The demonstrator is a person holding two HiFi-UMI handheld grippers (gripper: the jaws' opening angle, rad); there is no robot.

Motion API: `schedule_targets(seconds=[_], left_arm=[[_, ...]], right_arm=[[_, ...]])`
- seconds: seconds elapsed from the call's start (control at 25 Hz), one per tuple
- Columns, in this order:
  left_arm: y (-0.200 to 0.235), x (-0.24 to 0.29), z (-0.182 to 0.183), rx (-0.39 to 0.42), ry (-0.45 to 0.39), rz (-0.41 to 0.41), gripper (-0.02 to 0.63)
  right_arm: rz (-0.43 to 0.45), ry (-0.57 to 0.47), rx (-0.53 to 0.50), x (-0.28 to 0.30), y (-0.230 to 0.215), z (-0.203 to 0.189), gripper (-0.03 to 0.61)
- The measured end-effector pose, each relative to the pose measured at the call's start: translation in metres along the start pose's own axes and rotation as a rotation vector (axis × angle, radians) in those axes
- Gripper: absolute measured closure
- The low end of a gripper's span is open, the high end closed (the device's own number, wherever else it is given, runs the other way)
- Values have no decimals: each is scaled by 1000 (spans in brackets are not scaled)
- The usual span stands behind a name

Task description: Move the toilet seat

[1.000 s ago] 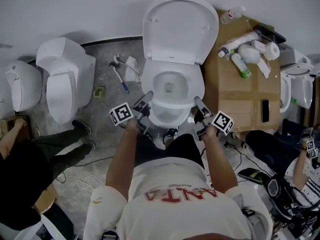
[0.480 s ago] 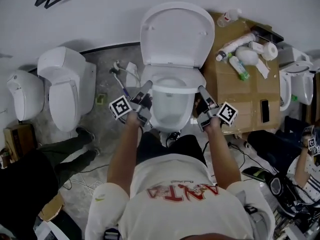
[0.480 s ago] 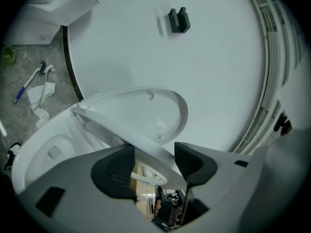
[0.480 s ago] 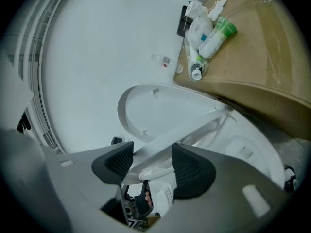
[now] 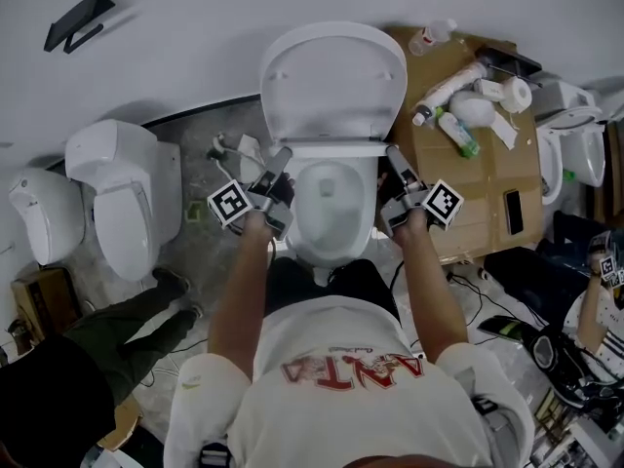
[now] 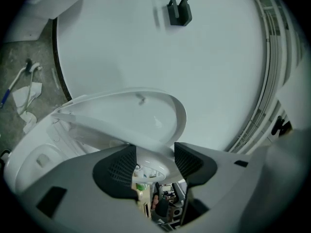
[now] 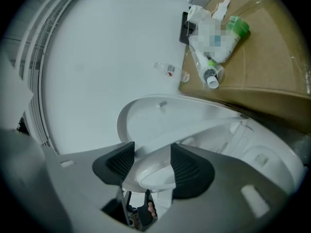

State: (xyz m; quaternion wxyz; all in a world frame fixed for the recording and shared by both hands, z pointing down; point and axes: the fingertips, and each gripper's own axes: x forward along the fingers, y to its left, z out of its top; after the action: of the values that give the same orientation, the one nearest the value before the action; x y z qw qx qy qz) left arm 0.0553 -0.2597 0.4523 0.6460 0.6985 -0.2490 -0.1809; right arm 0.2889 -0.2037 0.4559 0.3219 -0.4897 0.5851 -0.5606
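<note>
A white toilet stands against the wall, its lid (image 5: 333, 78) upright and its bowl (image 5: 331, 203) open. The toilet seat (image 5: 331, 149) is raised and shows edge-on just below the lid. My left gripper (image 5: 278, 169) grips its left side and my right gripper (image 5: 395, 164) its right side. In the left gripper view the seat rim (image 6: 177, 130) fills the gap between the black pads (image 6: 116, 166) of the left gripper (image 6: 154, 157). The right gripper (image 7: 151, 161) has just been closing its jaws, with the seat rim (image 7: 127, 130) pressed between them.
Two other toilets (image 5: 127, 178) (image 5: 39, 198) stand at the left, and one (image 5: 575, 144) at the far right. A cardboard box (image 5: 468, 183) right of the bowl carries bottles, a tissue roll and a phone (image 5: 514, 213). A hose (image 5: 229, 149) lies on the floor. A person's leg (image 5: 117, 325) is at lower left.
Both grippers have moved up and toward the wall together. The seat has swung up off the bowl and now stands close to the lid.
</note>
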Motion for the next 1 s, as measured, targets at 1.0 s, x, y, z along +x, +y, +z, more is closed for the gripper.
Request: schedule_targets(seconds=[1.0], left_arm=[[-6, 75, 61, 110, 54, 6, 373]], right_arm=[[17, -145, 72, 88, 12, 62, 350]])
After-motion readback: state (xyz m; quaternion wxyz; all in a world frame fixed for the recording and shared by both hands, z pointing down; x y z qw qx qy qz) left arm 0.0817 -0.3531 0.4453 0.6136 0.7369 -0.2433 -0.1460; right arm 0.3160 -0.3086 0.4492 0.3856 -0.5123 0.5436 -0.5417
